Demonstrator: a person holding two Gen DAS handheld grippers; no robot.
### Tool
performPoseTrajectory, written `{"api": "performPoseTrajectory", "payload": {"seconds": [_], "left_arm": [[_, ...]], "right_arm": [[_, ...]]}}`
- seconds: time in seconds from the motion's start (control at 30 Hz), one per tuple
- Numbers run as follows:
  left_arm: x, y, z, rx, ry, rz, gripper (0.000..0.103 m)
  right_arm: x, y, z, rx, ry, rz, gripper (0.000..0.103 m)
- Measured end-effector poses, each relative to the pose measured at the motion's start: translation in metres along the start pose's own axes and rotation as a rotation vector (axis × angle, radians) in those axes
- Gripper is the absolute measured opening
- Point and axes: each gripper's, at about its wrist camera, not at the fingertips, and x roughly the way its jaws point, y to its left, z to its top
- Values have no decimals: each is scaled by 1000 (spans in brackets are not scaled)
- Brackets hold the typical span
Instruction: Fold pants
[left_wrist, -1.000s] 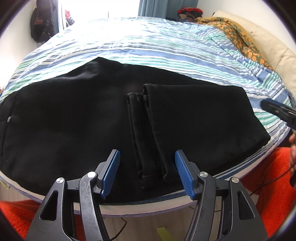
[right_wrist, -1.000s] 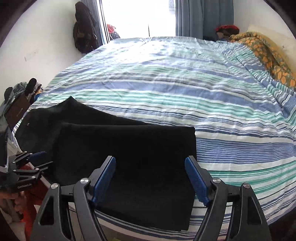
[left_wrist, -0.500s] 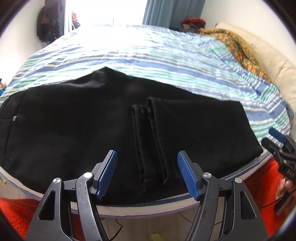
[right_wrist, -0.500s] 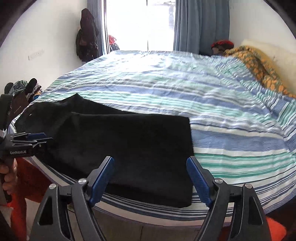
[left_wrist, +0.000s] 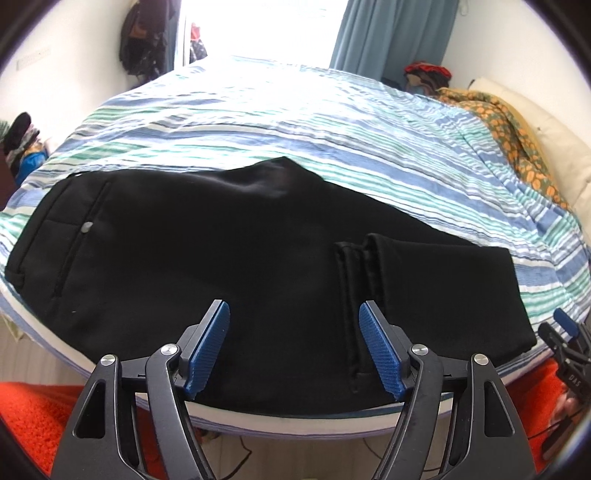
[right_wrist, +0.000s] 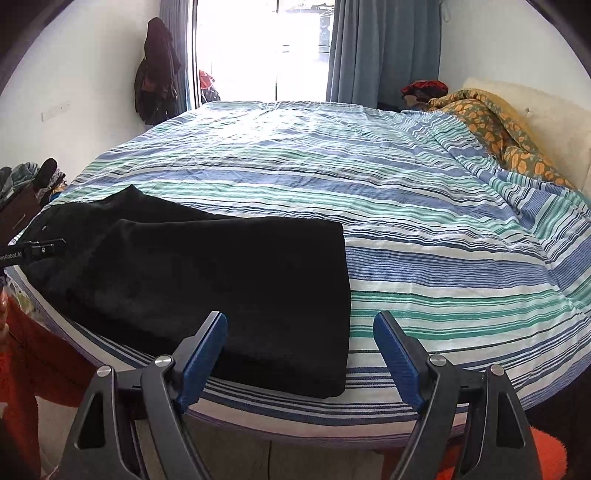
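I am hovering the left hand-held gripper and the right hand-held gripper with jaws apart and gripping nothing, while the black pants are lying at the bed's near edge, legs doubled over. I am judging that the next fold needs pinches at matching edges, lifted evenly. No containers are showing.

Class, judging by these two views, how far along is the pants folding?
Done: the pants lie on the bed with the leg ends folded back over them. In hand: nothing; the left claw and right claw hang open. Left: probably further folds.
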Motion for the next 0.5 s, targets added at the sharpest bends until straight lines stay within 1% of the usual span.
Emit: {"api": "performPoseTrajectory", "payload": {"seconds": [0.13,0.2,0.27,0.33,0.4,0.47,0.5], "left_arm": [[-16,32,6,-51,-38,32,75],[-25,55,10,-104,-51,38,75],[-39,85,14,-182,-75,29,75],[-56,124,17,-292,-102,13,75],[-72,166,15,-432,-111,7,77],[-78,210,8,-586,-74,12,77],[-77,229,6,-649,-44,-1,75]], "right_arm": [[4,-3,0,18,12,3,81],[6,-2,0,23,19,6,81],[8,-1,0,23,24,10,81],[8,0,0,19,24,14,81],[8,1,0,11,23,17,81],[8,2,0,5,19,21,81],[8,2,1,4,19,24,81]]}}
